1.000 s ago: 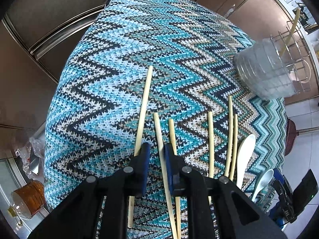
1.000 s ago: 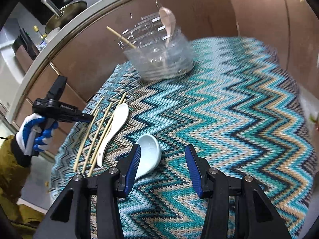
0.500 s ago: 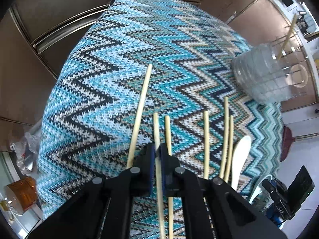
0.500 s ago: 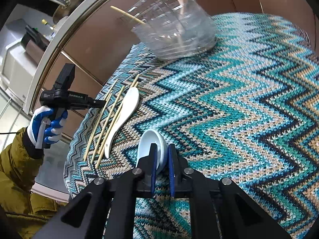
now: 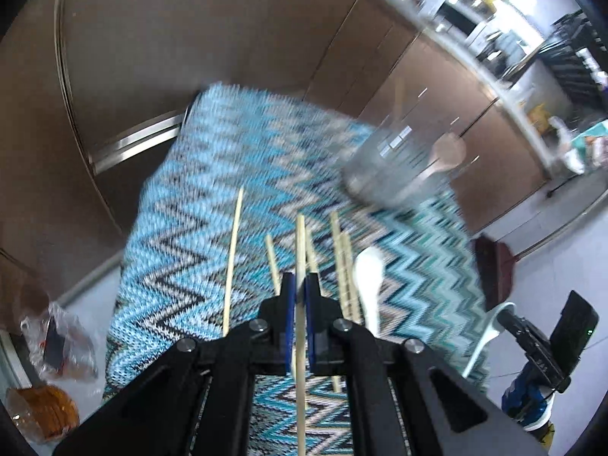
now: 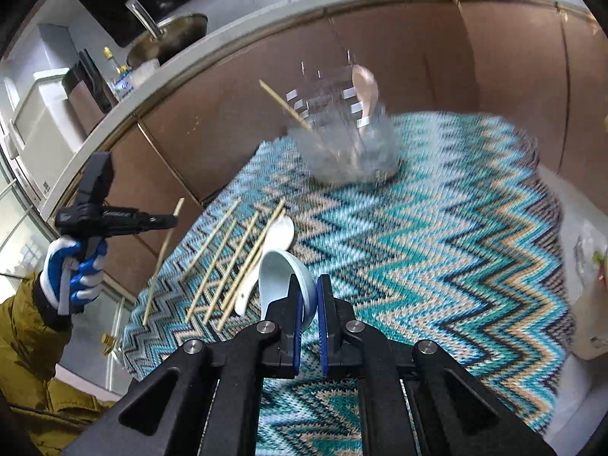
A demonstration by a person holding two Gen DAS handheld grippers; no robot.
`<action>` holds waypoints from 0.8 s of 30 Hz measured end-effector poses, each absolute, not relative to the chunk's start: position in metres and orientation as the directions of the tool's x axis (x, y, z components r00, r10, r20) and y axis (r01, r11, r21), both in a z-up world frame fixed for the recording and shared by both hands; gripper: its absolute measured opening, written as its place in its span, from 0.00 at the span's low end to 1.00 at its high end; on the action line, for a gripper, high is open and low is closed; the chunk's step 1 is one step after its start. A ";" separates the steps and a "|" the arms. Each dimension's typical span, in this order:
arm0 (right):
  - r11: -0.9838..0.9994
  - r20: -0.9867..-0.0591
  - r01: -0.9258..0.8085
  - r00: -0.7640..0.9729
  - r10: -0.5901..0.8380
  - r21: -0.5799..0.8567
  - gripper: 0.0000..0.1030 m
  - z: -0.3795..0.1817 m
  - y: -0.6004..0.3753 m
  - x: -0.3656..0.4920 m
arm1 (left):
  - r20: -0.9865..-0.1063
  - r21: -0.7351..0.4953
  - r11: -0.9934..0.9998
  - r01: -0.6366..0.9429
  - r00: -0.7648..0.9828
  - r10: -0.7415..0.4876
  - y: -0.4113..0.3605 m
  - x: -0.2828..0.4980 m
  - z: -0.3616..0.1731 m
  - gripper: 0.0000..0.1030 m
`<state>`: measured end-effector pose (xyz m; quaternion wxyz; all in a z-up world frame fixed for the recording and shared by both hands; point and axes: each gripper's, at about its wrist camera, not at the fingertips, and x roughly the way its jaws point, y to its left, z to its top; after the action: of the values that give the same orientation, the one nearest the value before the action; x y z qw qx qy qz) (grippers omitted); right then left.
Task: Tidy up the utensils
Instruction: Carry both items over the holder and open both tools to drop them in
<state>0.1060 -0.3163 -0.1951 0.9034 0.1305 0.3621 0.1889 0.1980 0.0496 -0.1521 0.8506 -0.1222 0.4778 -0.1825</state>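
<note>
We see a tablecloth (image 6: 437,250) knitted in zigzag bands of teal, sky blue, tan, white and black. Pale wooden chopsticks (image 6: 228,262) lie on it, and another pale chopstick (image 5: 300,296) sits between the blue pads of the black left gripper (image 5: 299,311). The black right gripper (image 6: 308,323), also blue-padded, clamps a pale blue-white ceramic spoon (image 6: 283,269); a white spoon (image 6: 279,233) rests beside it. The holder (image 6: 342,140) is clear plastic. Our glove (image 6: 70,277) is blue and white, the sleeve (image 6: 22,342) mustard, the cabinets (image 6: 418,57) brown.
</note>
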 end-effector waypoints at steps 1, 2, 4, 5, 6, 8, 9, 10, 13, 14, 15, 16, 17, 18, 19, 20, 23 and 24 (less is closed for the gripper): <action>0.903 -0.597 -0.241 0.684 0.419 0.356 0.07 -0.186 -0.316 0.103 | -0.751 -0.383 0.901 0.203 0.500 -0.432 0.050 0.196 -0.142 0.04; 0.911 -0.590 -0.235 0.701 0.401 0.339 0.07 -0.177 -0.314 0.103 | -0.722 -0.386 0.895 0.222 0.531 -0.443 0.050 0.193 -0.127 0.04; 0.923 -0.567 -0.227 0.736 0.371 0.310 0.07 -0.158 -0.314 0.100 | -0.674 -0.388 0.887 0.252 0.578 -0.459 0.044 0.192 -0.103 0.04; 0.932 -0.550 -0.219 0.759 0.349 0.289 0.07 -0.145 -0.314 0.100 | -0.652 -0.390 0.882 0.264 0.598 -0.467 0.042 0.192 -0.092 0.04; 0.938 -0.538 -0.213 0.775 0.333 0.274 0.07 -0.136 -0.314 0.102 | -0.612 -0.399 0.871 0.286 0.624 -0.485 0.037 0.195 -0.075 0.04; 0.953 -0.504 -0.191 0.815 0.288 0.235 0.07 -0.114 -0.311 0.110 | -0.560 -0.400 0.862 0.311 0.661 -0.499 0.031 0.199 -0.052 0.04; 0.961 -0.484 -0.176 0.836 0.261 0.213 0.07 -0.102 -0.311 0.116 | -0.526 -0.400 0.856 0.328 0.683 -0.507 0.025 0.203 -0.039 0.04; 0.968 -0.466 -0.164 0.853 0.236 0.190 0.07 -0.092 -0.310 0.121 | -0.486 -0.400 0.849 0.346 0.706 -0.516 0.019 0.209 -0.025 0.04; 0.984 -0.415 -0.131 0.894 0.169 0.118 0.07 -0.066 -0.306 0.140 | -0.381 -0.401 0.834 0.379 0.759 -0.528 -0.008 0.228 0.004 0.04; 0.990 -0.392 -0.115 0.909 0.140 0.086 0.07 -0.059 -0.303 0.149 | -0.343 -0.396 0.834 0.384 0.780 -0.523 -0.019 0.236 0.012 0.04; 0.993 -0.373 -0.101 0.920 0.118 0.063 0.07 -0.054 -0.301 0.156 | -0.321 -0.395 0.833 0.387 0.791 -0.520 -0.026 0.241 0.014 0.04; 0.995 -0.353 -0.088 0.930 0.097 0.043 0.07 -0.050 -0.299 0.164 | -0.288 -0.396 0.829 0.395 0.804 -0.520 -0.035 0.248 0.017 0.04; 0.997 -0.331 -0.073 0.940 0.078 0.026 0.07 -0.046 -0.298 0.176 | -0.261 -0.395 0.828 0.398 0.816 -0.516 -0.043 0.255 0.017 0.04; 0.998 -0.317 -0.063 0.946 0.064 0.014 0.07 -0.045 -0.298 0.184 | -0.237 -0.386 0.835 0.393 0.832 -0.502 -0.052 0.262 0.016 0.04; 0.999 -0.300 -0.048 0.953 0.045 -0.004 0.07 -0.045 -0.296 0.197 | -0.211 -0.372 0.844 0.386 0.851 -0.482 -0.062 0.271 0.012 0.04; 0.999 -0.290 -0.038 0.956 0.032 -0.015 0.07 -0.044 -0.296 0.205 | -0.186 -0.355 0.856 0.376 0.869 -0.459 -0.072 0.280 0.005 0.04; 0.998 -0.272 -0.014 0.962 -0.002 -0.055 0.07 -0.055 -0.293 0.237 | -0.156 -0.330 0.876 0.352 0.895 -0.418 -0.092 0.296 -0.013 0.05; 0.998 -0.269 -0.007 0.963 -0.011 -0.066 0.07 -0.060 -0.293 0.245 | -0.148 -0.318 0.885 0.339 0.905 -0.400 -0.100 0.304 -0.024 0.05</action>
<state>0.2453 -0.2926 -0.0597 0.9901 -0.0331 0.1361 -0.0010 0.3042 -0.1001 -0.0244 0.9652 -0.1438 0.1051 -0.1913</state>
